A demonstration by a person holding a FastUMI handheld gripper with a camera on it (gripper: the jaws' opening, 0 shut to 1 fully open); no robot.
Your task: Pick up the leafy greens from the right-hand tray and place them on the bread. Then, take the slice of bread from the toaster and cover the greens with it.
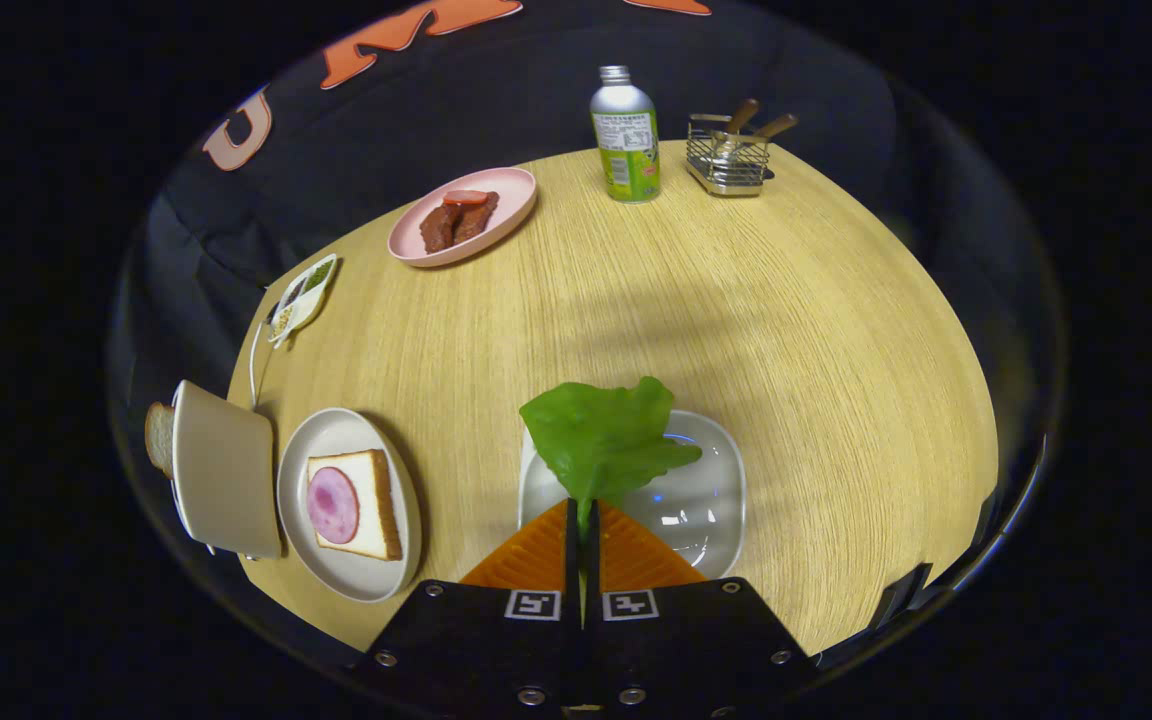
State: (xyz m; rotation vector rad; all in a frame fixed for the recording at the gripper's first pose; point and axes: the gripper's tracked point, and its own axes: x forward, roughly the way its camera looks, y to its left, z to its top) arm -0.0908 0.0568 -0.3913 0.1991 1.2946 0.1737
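Note:
My gripper (pixel 582 512) is shut on the stem of a green lettuce leaf (pixel 604 440), which sticks up just ahead of the fingertips. Beneath the leaf sits a glossy white tray (pixel 711 490) on the wooden table. To the left of the fingers lies a round white plate (pixel 336 575) holding a slice of bread (pixel 366 500) topped with a pink ham round (pixel 332 505). Further left stands a beige toaster (pixel 224 470) with a slice of bread (pixel 158 438) poking out of its far side.
At the far side of the table (pixel 736 330) are a pink plate (pixel 511 215) with brown meat slices, a green-labelled metal bottle (pixel 625 135) and a wire basket (pixel 728 155) with wooden-handled utensils. A small divided dish (pixel 302 295) lies near the left edge.

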